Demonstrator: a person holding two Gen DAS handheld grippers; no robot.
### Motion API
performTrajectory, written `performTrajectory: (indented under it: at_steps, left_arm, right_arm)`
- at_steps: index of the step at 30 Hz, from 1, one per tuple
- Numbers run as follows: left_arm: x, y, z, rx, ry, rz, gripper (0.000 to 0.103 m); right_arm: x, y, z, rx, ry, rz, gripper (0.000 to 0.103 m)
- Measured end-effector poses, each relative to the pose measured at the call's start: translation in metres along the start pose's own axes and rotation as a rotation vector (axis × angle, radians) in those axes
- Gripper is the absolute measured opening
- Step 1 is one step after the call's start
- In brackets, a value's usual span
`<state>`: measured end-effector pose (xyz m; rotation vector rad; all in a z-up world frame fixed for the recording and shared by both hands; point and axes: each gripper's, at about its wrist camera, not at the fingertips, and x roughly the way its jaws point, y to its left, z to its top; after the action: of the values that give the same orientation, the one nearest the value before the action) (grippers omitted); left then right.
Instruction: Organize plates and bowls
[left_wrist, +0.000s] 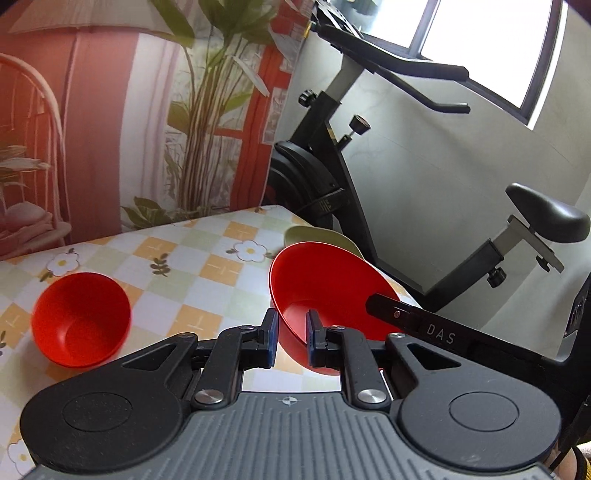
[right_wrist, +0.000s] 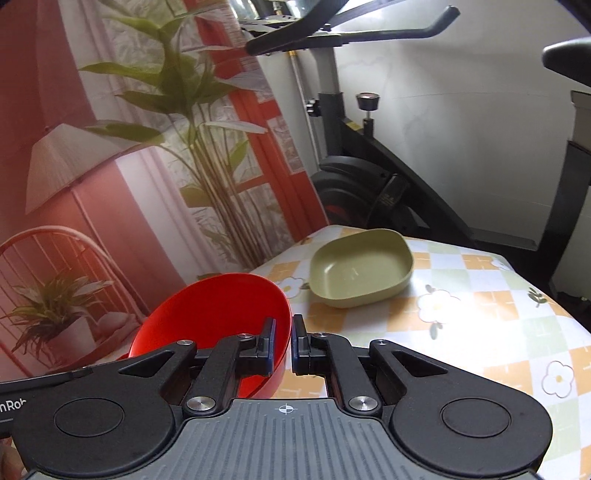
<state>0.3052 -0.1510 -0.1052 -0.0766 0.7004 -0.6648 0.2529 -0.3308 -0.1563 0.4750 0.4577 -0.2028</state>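
Large red bowl (left_wrist: 332, 291) is gripped by its rim from both sides, tilted above the table (left_wrist: 207, 258): left tongs (left_wrist: 291, 338) and right tongs (right_wrist: 283, 345) clamped on it; "DAS" is read on the right tongs' side

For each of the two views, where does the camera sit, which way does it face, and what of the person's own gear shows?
Left wrist: rides the left claw, looking forward over the checked tablecloth; its fingers straddle the rim of the tilted red bowl, a second red bowl left, the right claw's finger reaching in.
Right wrist: rides the right claw, facing the green dish; its fingers close on that bowl's opposite rim.
Shared: the tilted red bowl, green dish, exercise bike, printed backdrop.
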Motion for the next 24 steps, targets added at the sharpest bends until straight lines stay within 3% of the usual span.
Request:
performTrajectory:
  at_steps: [15,24]
  left_arm:
    - [-0.067,0.065,0.011,-0.105,-0.132,0.091,0.017]
    - [-0.076,0.106,0.017,-0.182,-0.17,0.144,0.017]
  right_arm:
    - [0.024,0.103,0.02,-0.149,0.01,0.169,0.005]
    - [0.061,0.149,0.018,-0.223,0.044,0.262,0.005]
